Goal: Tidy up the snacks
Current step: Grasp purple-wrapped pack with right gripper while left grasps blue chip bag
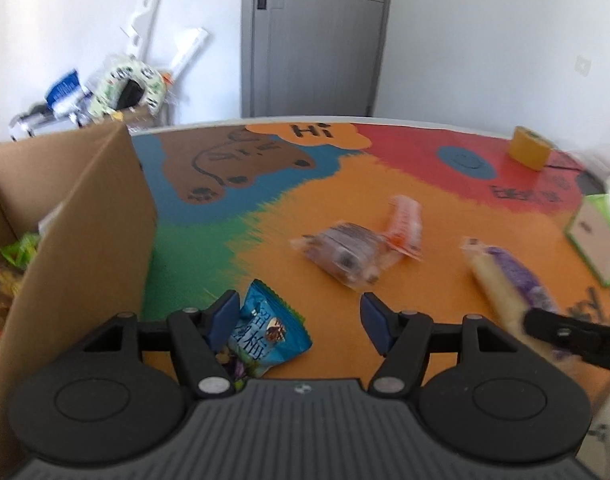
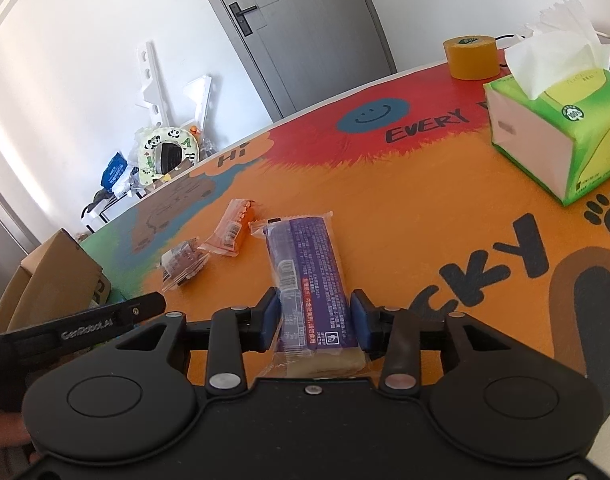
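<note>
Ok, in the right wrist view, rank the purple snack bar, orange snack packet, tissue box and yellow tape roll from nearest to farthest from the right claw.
1. Purple snack bar: between the right claw's fingers.
2. Orange snack packet: ahead, left.
3. Tissue box: ahead, right.
4. Yellow tape roll: at the table's far edge, beyond the tissue box.

Left gripper [image 1: 301,312] angled down toward the table, jaws standing wide apart, the left blue pad [image 1: 225,316] brushing a blue snack packet [image 1: 265,332], the other pad clear of it. Right gripper [image 2: 317,316] tilted down too, jaws either side of a long purple snack bar [image 2: 309,280]; the left pad looks against the wrapper, a sliver of gap on the right.
</note>
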